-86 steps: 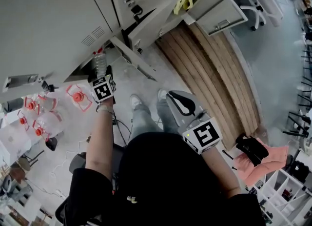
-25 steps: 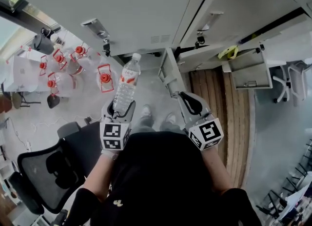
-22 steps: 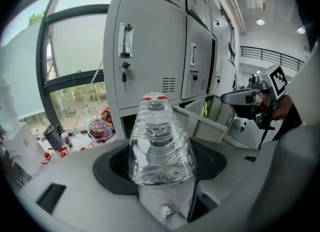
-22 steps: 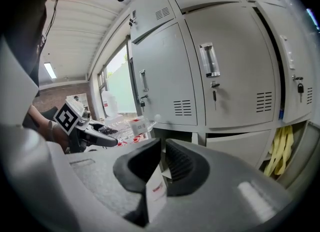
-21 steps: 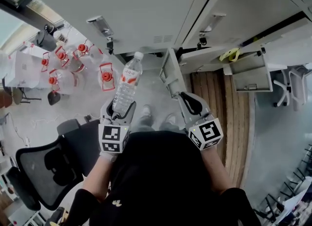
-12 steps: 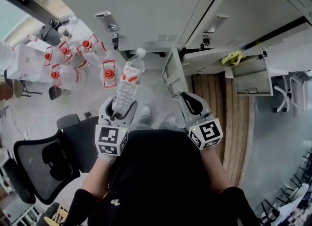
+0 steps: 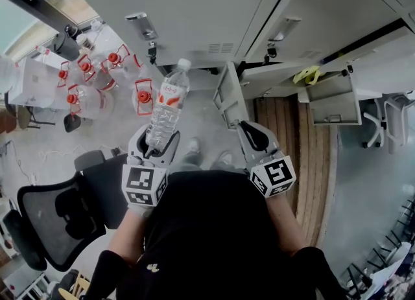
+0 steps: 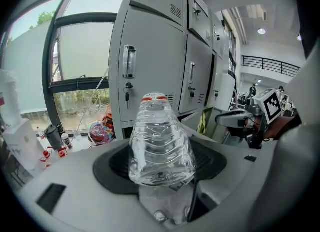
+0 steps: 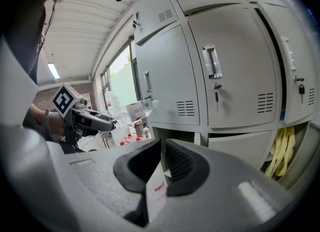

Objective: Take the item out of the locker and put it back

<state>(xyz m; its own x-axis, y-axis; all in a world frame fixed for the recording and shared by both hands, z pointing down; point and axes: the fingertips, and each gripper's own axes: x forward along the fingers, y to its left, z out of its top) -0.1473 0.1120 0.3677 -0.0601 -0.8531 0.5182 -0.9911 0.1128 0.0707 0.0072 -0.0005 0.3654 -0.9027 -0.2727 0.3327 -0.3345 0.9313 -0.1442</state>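
A clear plastic water bottle (image 7: 166,104) with a red and white label and a white cap points up and forward from my left gripper (image 7: 155,146), whose jaws are shut on its lower part. In the left gripper view the bottle (image 8: 161,143) fills the space between the black pads, aimed at the grey lockers (image 8: 150,55). My right gripper (image 7: 254,136) is held beside it with its jaws shut. In the right gripper view a small white tag with red print (image 9: 156,188) shows between the pads. An open locker door (image 7: 227,95) stands ahead, between the two grippers.
Water jugs with red caps (image 7: 97,78) stand on the floor at the left. A black office chair (image 7: 61,208) is at my left side. A wooden floor strip (image 7: 292,137) runs on the right. Something yellow (image 7: 306,73) hangs in an open locker.
Earlier my left arm was stretched out to the low locker with the bottle. It is now drawn back near my body, bottle still gripped. In the last second the bottle only shifted slightly.
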